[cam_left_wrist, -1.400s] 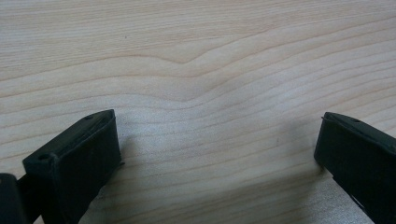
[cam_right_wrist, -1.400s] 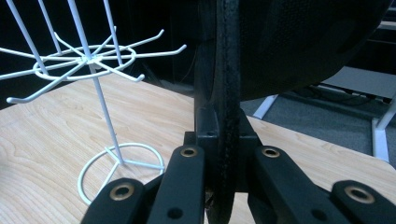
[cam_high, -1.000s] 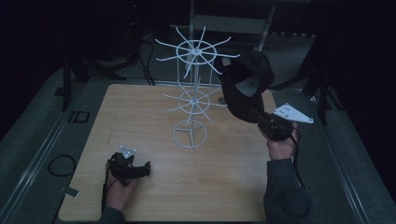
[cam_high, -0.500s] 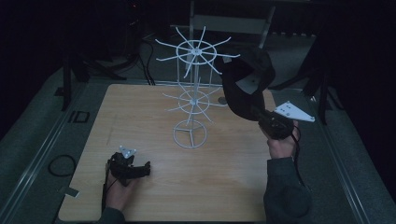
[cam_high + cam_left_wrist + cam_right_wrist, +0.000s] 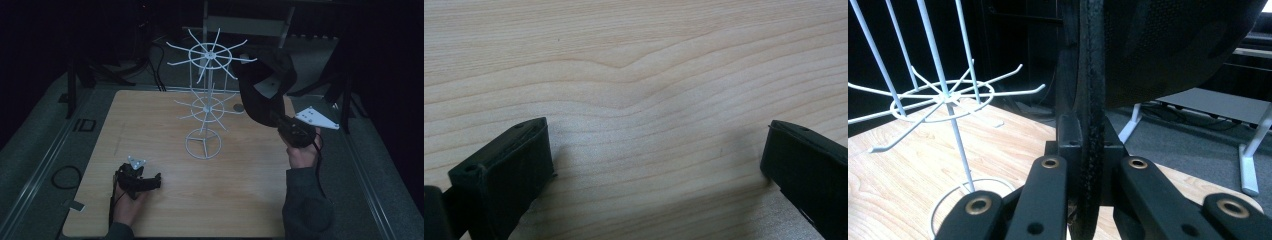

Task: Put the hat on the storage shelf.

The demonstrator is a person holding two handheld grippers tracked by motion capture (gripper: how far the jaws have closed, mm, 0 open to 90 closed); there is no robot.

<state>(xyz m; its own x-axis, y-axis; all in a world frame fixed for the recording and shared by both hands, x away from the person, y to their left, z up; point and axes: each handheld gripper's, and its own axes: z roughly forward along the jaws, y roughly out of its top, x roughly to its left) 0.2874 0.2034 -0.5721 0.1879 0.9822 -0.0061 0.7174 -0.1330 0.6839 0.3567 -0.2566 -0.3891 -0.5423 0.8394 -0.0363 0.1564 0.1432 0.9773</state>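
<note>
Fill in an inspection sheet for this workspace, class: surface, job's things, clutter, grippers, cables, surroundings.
Surface: wooden tabletop, pale grain, mostly bare.
Job's things: black cap held up by its brim beside the white wire rack; the rack stands upright mid-table.
Clutter: nothing seen on the tabletop.
Grippers: right gripper shut on the cap's brim; left gripper open, resting low over the wood at the near left.
Cables: a dark loop lies off the table's left edge.
Surroundings: dark; grey floor and white frame legs behind.
</note>
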